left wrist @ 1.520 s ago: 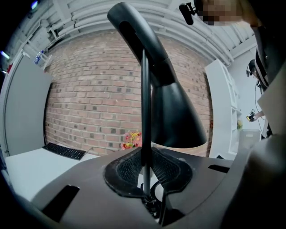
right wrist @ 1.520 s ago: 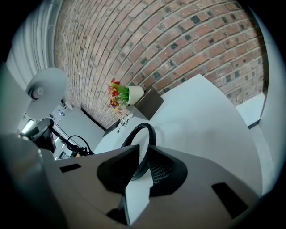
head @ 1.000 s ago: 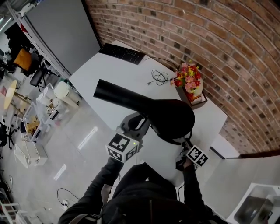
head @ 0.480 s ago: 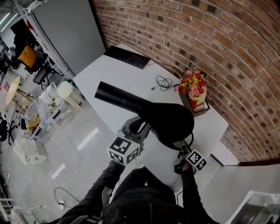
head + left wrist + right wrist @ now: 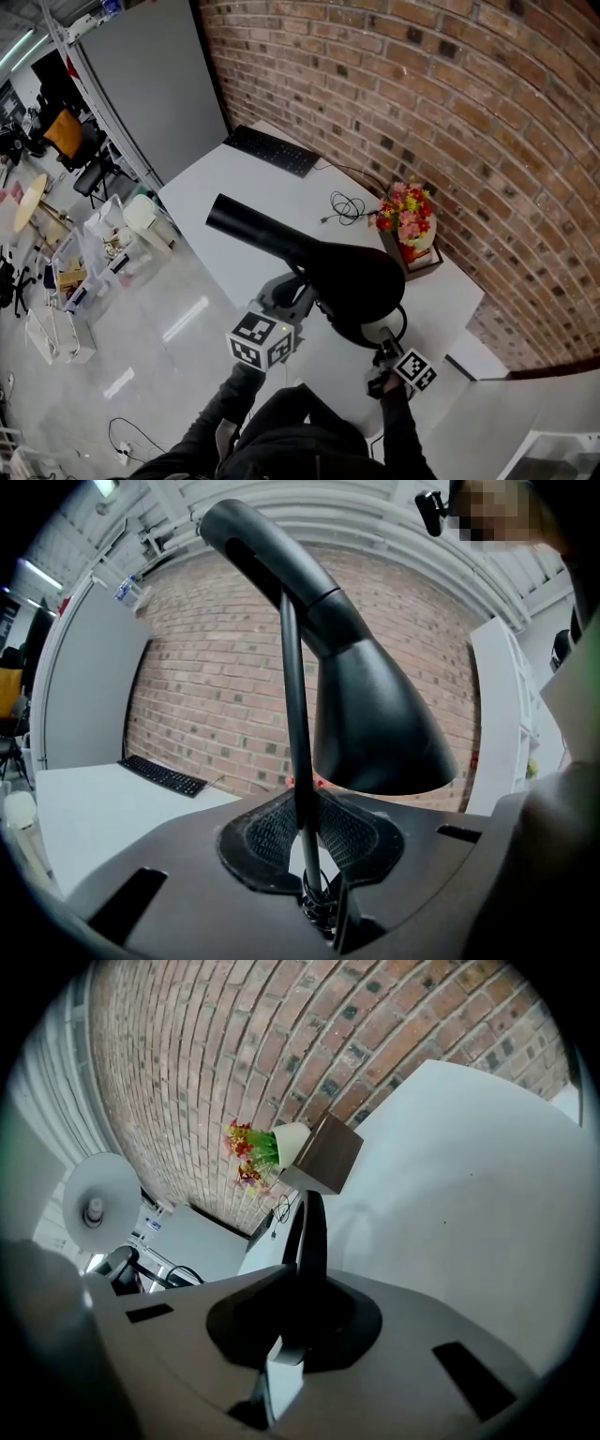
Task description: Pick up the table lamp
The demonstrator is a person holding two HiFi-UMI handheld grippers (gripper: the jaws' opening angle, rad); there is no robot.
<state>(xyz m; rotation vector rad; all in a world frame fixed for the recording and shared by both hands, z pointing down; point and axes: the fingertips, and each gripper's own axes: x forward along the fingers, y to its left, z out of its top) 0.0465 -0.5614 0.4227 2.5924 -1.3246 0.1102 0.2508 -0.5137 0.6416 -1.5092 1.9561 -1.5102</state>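
Far to the left on the white table [image 5: 244, 178] lies a keyboard [image 5: 272, 150], well apart from the work. Your left gripper [image 5: 305, 844] is pinching the thin pole [image 5: 292, 714] of the table lamp [image 5: 352, 279]. Its two pads press on the pole from both sides, low down. The lamp is at the near edge of the table, right in front of you. Its big black shade [image 5: 375, 724] hangs over the middle.

Your right gripper [image 5: 298, 1309] has its fingers squeezed together on a thin black ring [image 5: 310, 1227]. This looks like the foot of the lamp, under the shade. Past it, by the brick wall, a box of flowers [image 5: 403, 211] and a loose cord [image 5: 345, 204] are near the lamp but not touching it.

So the grabbing part looks done — both grippers have hold of the lamp. What is left is the lift itself. From these views you cannot tell if the foot is off the table yet. The lamp is top-heavy, so raise both hands together and keep the pole straight up.
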